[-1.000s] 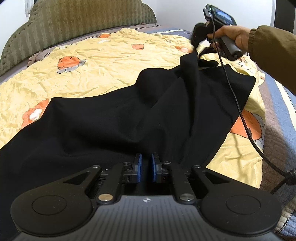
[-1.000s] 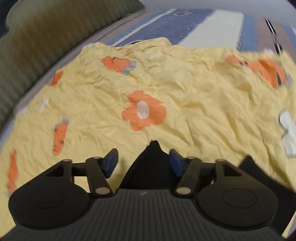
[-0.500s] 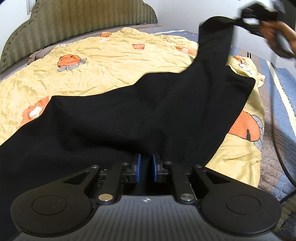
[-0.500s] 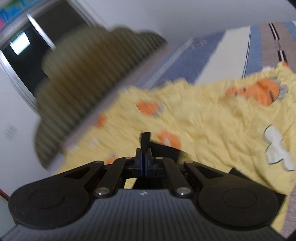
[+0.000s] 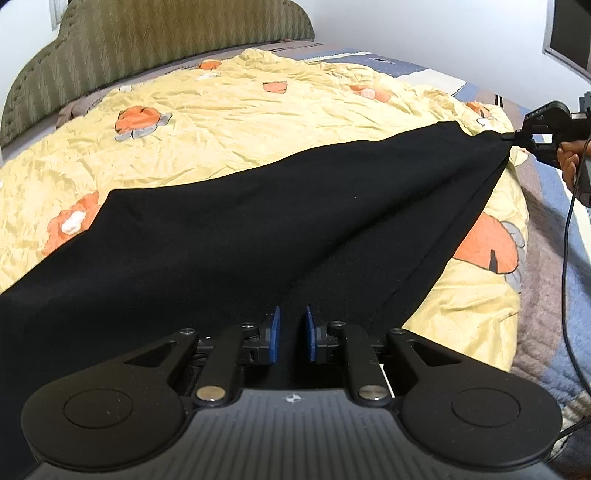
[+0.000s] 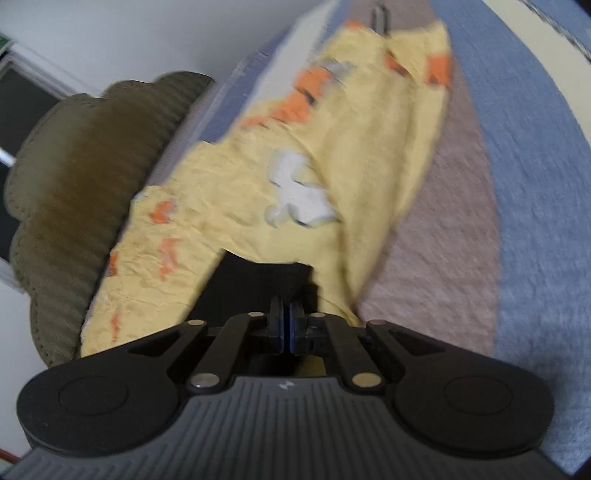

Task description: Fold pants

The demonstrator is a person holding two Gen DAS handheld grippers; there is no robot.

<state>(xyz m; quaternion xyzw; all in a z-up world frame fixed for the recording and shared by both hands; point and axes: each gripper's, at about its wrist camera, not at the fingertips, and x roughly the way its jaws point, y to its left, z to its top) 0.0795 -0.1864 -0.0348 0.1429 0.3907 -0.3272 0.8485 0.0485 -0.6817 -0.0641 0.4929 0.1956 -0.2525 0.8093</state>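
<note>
The black pants [image 5: 258, 229] lie spread across the yellow flowered sheet [image 5: 240, 110] on the bed. My left gripper [image 5: 291, 332] sits over the near edge of the pants, its blue pads a narrow gap apart with black fabric between them. My right gripper [image 5: 511, 138] is at the far right, shut on a corner of the pants and pulling the fabric taut towards the bed's right edge. In the right wrist view the right gripper [image 6: 286, 325] has its pads pressed together on the black fabric [image 6: 258, 280].
A green padded headboard [image 5: 147, 40] stands at the far end of the bed. A blue and brown striped blanket [image 5: 546, 229] covers the bed's right side. A cable [image 5: 565, 258] hangs from the right gripper. A dark screen [image 5: 572, 33] is on the wall.
My right gripper closed on the corner of the pants, lifted it, then swung it out to the right and lower, stretching the fabric flat. My left gripper has stayed in place.
</note>
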